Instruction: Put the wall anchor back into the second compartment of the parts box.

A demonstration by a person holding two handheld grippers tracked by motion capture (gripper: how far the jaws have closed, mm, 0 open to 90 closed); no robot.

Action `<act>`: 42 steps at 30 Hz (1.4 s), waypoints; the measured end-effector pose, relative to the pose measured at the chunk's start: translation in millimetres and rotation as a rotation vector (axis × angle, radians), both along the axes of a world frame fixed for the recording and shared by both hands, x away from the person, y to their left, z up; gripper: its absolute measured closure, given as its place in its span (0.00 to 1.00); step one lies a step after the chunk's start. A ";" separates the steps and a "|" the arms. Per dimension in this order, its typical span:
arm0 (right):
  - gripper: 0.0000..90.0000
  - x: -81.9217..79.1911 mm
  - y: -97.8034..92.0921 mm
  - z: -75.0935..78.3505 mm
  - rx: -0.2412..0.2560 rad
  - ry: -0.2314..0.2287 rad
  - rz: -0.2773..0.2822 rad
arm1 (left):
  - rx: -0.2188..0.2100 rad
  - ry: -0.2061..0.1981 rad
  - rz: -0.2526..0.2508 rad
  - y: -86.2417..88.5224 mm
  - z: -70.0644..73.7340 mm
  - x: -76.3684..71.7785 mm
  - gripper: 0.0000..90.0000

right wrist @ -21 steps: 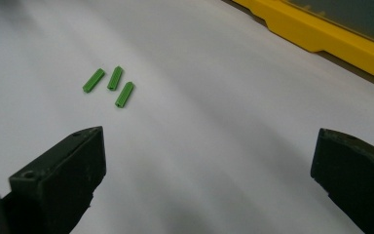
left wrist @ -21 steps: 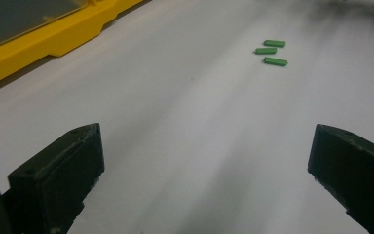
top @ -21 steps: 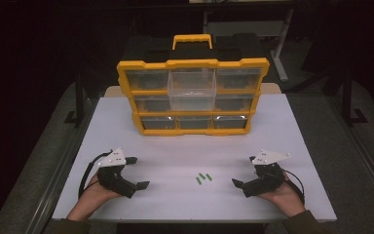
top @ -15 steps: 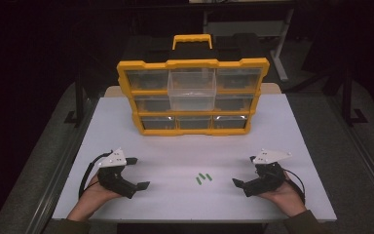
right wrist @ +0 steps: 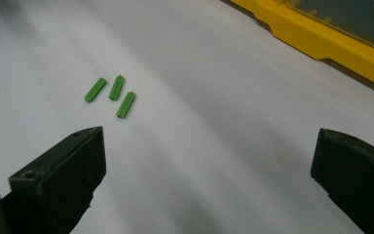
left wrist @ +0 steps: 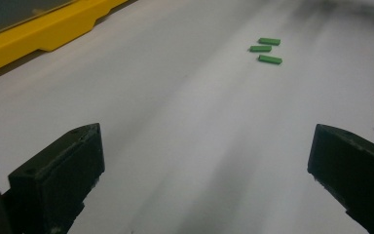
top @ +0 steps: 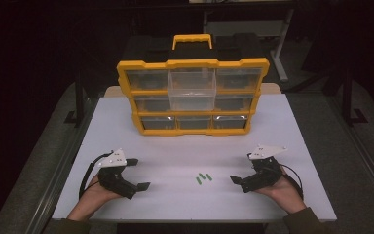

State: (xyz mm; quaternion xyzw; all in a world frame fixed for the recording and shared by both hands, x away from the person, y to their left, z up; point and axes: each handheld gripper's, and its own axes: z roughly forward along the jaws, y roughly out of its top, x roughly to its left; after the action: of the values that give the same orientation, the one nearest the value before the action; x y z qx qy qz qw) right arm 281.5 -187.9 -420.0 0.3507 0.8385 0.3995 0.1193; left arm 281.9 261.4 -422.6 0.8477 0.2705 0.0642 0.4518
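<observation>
Nearest the person, both grippers rest on the white table, one in each hand. Left gripper sits at about 7 o'clock on the table, jaws spread wide, nothing between them. Right gripper sits at about 5 o'clock, jaws also wide and empty (both point inward, toward each other).

Between them, toward 6 o'clock, lie three green pegs, small flat sticks close together, apart from either gripper; slightly nearer the right one. They show ahead of the left jaws at 1 o'clock and ahead of the right jaws at 11 o'clock.

Farther back, at 12 o'clock, stands the yellow drawer organizer, upright, with its top middle clear drawer pulled out.

Step judged: start pose, no reach begun. Next move likely calls for the right gripper to swing toward the pegs, line the jaws across one stick and close on it (thin and flat, so a low, square approach), probably bound for the drawer.
</observation>
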 end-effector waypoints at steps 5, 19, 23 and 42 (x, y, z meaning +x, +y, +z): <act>0.00 4.0 4.1 1.7 -0.002 0.012 0.015 | 0.014 -0.009 -0.005 0.1 0.4 -1.0 0.00; 0.00 11.5 19.9 5.3 -0.016 0.040 0.052 | 0.009 -0.003 -0.004 -1.7 -1.2 -0.7 0.00; 0.00 14.6 24.3 4.9 -0.018 0.046 0.060 | 0.008 0.000 -0.001 -1.5 -1.3 -0.6 0.00; 0.01 26.6 53.3 6.1 -0.064 0.090 0.114 | 0.003 0.004 -0.001 -3.9 -0.7 -1.5 0.01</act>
State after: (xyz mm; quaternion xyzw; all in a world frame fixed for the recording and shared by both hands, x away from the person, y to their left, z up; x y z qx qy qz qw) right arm 308.1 -134.5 -413.9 0.3161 0.8740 0.3624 0.0699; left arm 280.4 257.5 -423.4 0.8487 0.2707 0.0626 0.4501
